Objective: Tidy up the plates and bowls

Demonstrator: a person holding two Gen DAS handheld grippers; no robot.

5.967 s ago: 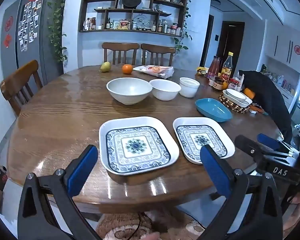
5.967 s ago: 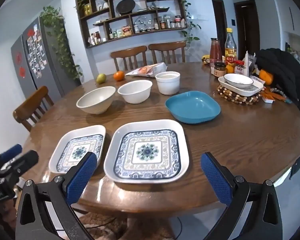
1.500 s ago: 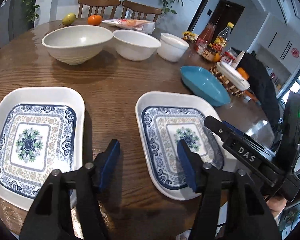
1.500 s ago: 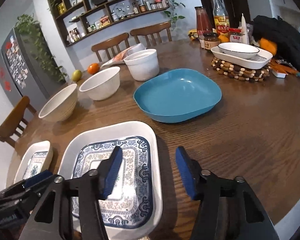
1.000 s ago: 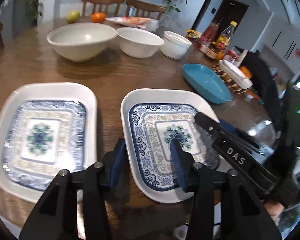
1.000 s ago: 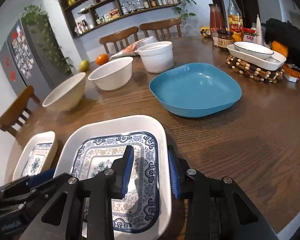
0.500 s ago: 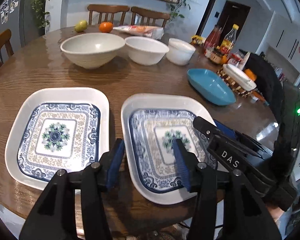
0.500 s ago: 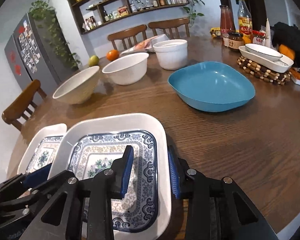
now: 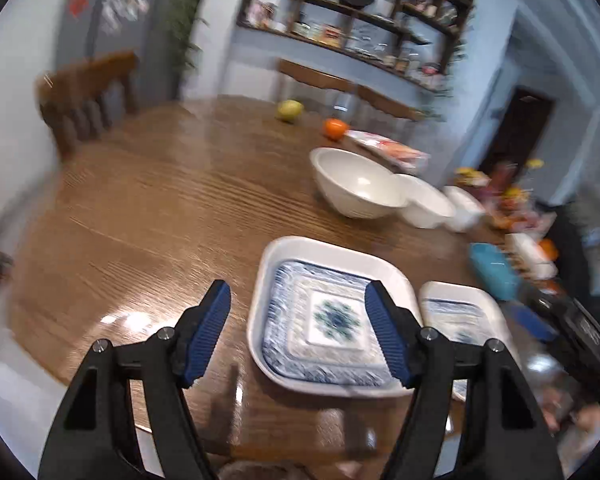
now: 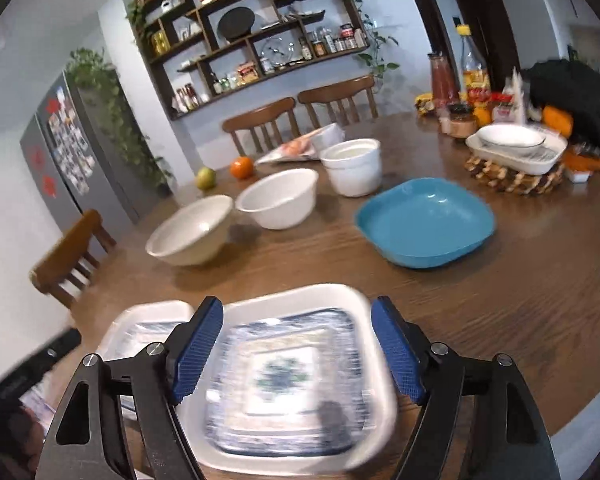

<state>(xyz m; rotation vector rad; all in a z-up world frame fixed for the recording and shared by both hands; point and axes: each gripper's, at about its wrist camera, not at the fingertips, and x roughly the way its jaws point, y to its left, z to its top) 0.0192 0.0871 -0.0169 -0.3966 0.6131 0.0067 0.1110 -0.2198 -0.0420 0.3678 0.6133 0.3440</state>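
Two white square plates with blue patterns lie side by side at the near edge of the round wooden table. My left gripper hovers at the left plate; its jaws are opening and hold nothing. My right gripper is over the right plate, which looks blurred; its jaws are opening too and the pads do not press on it. The left plate shows beside it. Behind stand a large cream bowl, a white bowl, a small white bowl and a blue plate.
A pear, an orange and a snack bag lie at the far side. At the right are bottles, a white dish on a woven trivet and a black jacket. Chairs ring the table.
Both grippers were shut on the right plate's rims and have opened. The left one has swung left to the left plate. The right one has risen a little.
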